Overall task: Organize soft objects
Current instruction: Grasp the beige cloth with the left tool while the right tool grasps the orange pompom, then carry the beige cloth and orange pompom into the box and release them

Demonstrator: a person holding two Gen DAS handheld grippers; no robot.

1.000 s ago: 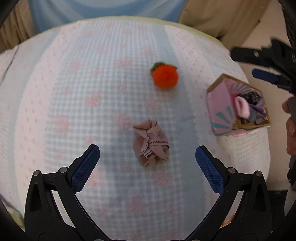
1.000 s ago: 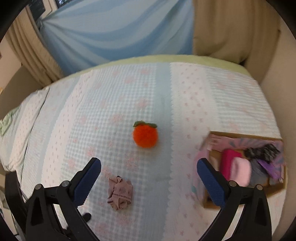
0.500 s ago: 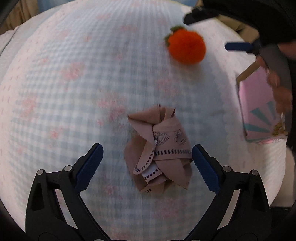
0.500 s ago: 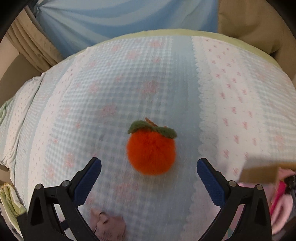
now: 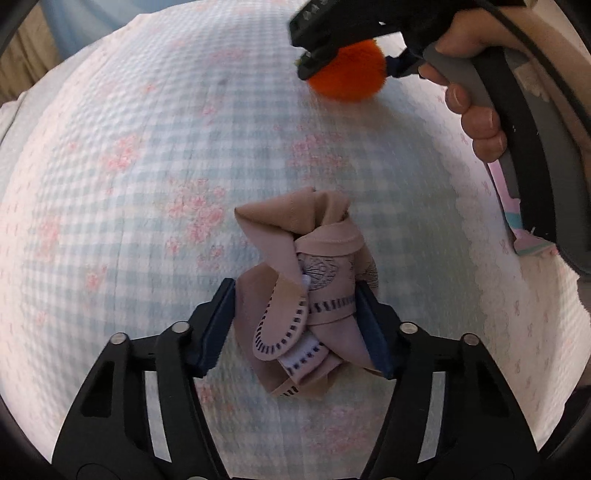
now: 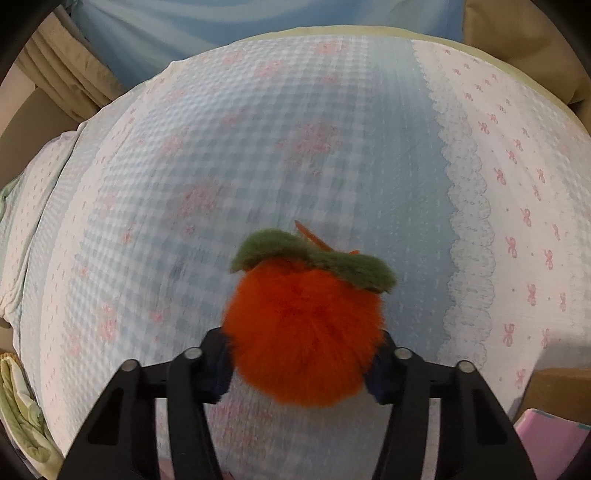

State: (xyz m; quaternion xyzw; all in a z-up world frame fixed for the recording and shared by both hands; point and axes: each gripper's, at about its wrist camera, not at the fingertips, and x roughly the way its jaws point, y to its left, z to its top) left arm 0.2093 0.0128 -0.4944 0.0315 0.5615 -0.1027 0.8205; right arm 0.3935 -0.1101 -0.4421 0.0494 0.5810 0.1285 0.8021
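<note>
A bundled beige sock with dark stitching lies on the checked bedspread. My left gripper is shut on the sock, blue pads pressed against both its sides. A fluffy orange plush fruit with a green leaf sits between the pads of my right gripper, which is shut on it. In the left wrist view the plush fruit and the right gripper appear at the top, held by a hand.
A pink patterned cardboard box sits at the bed's right side; its edge also shows in the left wrist view. Blue and tan curtains hang behind the bed. A green cloth lies at far left.
Both grippers moved down and forward onto their objects and closed: the left on the sock, the right on the plush fruit. The box slid out toward the right edges of view.
</note>
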